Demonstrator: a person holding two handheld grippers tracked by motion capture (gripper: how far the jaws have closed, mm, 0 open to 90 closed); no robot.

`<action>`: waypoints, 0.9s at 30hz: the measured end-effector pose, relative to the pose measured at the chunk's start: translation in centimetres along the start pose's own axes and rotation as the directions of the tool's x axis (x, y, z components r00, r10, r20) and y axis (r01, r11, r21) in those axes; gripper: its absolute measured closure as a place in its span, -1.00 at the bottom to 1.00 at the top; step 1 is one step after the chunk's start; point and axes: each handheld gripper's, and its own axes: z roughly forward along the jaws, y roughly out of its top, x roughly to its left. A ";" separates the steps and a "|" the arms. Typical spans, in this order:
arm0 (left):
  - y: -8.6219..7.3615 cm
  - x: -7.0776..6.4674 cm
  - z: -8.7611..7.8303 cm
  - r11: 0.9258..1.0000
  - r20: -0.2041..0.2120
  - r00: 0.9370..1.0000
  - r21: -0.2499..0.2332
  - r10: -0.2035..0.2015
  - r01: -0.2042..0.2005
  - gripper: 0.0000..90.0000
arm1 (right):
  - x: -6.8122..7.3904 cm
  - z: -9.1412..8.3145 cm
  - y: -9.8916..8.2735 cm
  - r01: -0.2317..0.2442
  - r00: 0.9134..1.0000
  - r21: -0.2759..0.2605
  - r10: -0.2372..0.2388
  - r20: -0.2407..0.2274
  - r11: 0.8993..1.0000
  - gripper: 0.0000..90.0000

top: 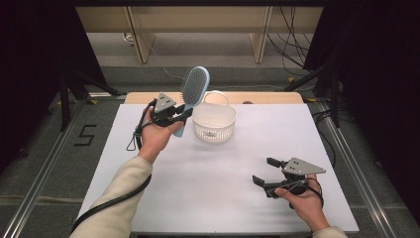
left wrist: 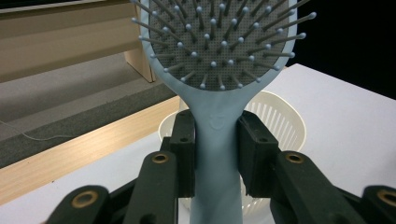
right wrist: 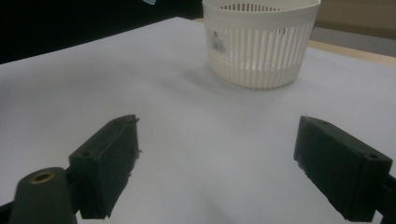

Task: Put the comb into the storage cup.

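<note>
Your left gripper [top: 182, 115] clamps the light-blue plastic paddle hairbrush [top: 194, 87] by its handle, raised just left of the white slotted plastic basket [top: 214, 122]. Your right gripper [top: 263, 171] rests near the basket, jaws wide apart, holding nothing.

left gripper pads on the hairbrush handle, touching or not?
Touching. The left gripper view shows both pads of the left gripper pressed against the hairbrush handle, no gap either side.
</note>
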 end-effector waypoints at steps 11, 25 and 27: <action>0.1 -0.3 0.5 1.000 0.002 1.000 -0.003 0.013 -0.013 0.55 | 0.0 0.0 0.0 -0.001 1.000 0.001 0.001 0.000 1.000 -0.67; 0.6 -0.5 0.9 1.000 0.007 1.000 -0.008 0.017 -0.017 0.55 | 0.0 0.0 0.0 -0.002 1.000 -0.001 0.002 0.001 1.000 -0.67; 0.6 -0.6 1.0 1.000 0.006 1.000 -0.006 0.019 -0.018 0.55 | 0.0 0.0 0.0 -0.001 1.000 -0.001 0.001 0.000 1.000 -0.67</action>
